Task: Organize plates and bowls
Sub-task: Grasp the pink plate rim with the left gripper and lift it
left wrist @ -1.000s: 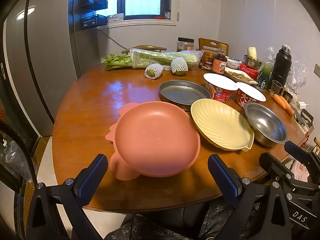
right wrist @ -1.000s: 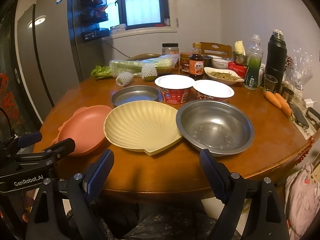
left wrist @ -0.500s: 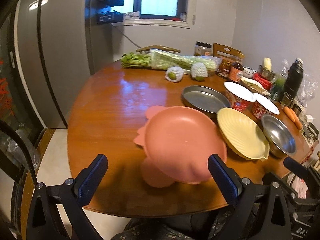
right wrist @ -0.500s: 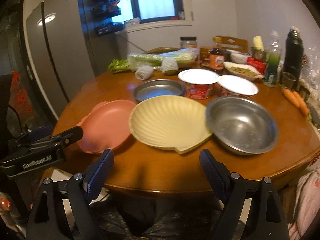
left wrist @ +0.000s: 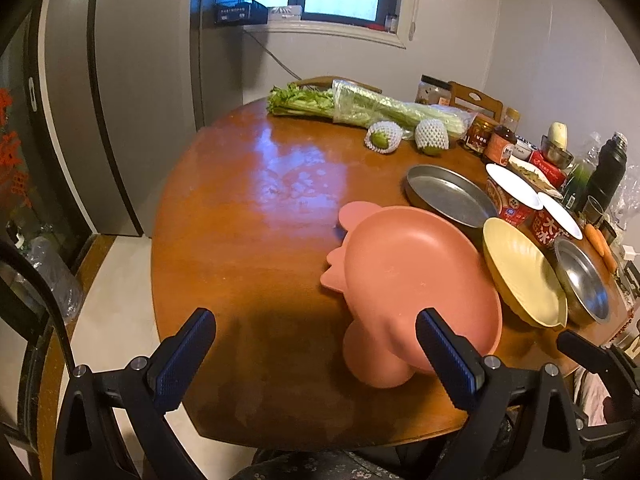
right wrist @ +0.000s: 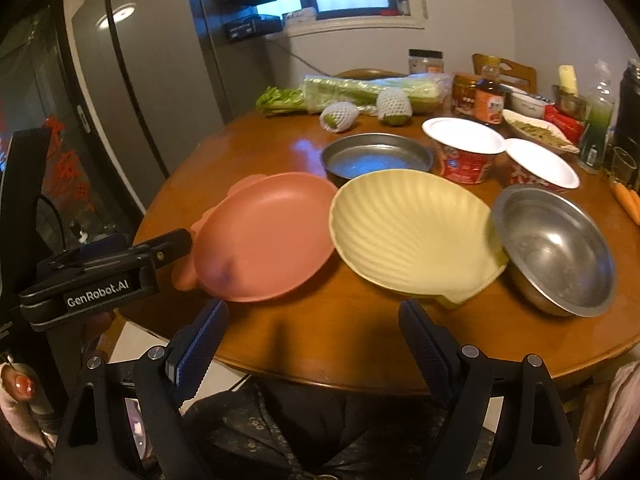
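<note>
A round brown wooden desk [right wrist: 360, 328] is being viewed from its near edge by both wrist cameras. The left gripper [left wrist: 316, 354] is being held spread wide and empty just short of the desk edge, with its right finger showing in front of the salmon-pink plastic plate with lobed tabs [left wrist: 416, 280]. The right gripper [right wrist: 316, 340] is likewise being held released, with nothing between its blue-padded fingers [right wrist: 200, 340], below the gap between the pink plate [right wrist: 264, 236] and the pale yellow shell-shaped ribbed plate [right wrist: 412, 228].

The dishes are being kept in a row along the near side of the desk: the pink plate at the left, the yellow shell plate just beside it with rims touching or overlapping, and a round stainless steel bowl [right wrist: 556, 248] at the right, its rim meeting the shell plate. A shallow round grey metal pan [right wrist: 376, 156] is lying behind the pink and yellow plates. Two red instant-noodle cups with white lids [right wrist: 464, 148] are standing beside the pan. Bagged celery [left wrist: 376, 108] and two net-wrapped fruits [left wrist: 408, 136] are lying at the far side of the desk.
</note>
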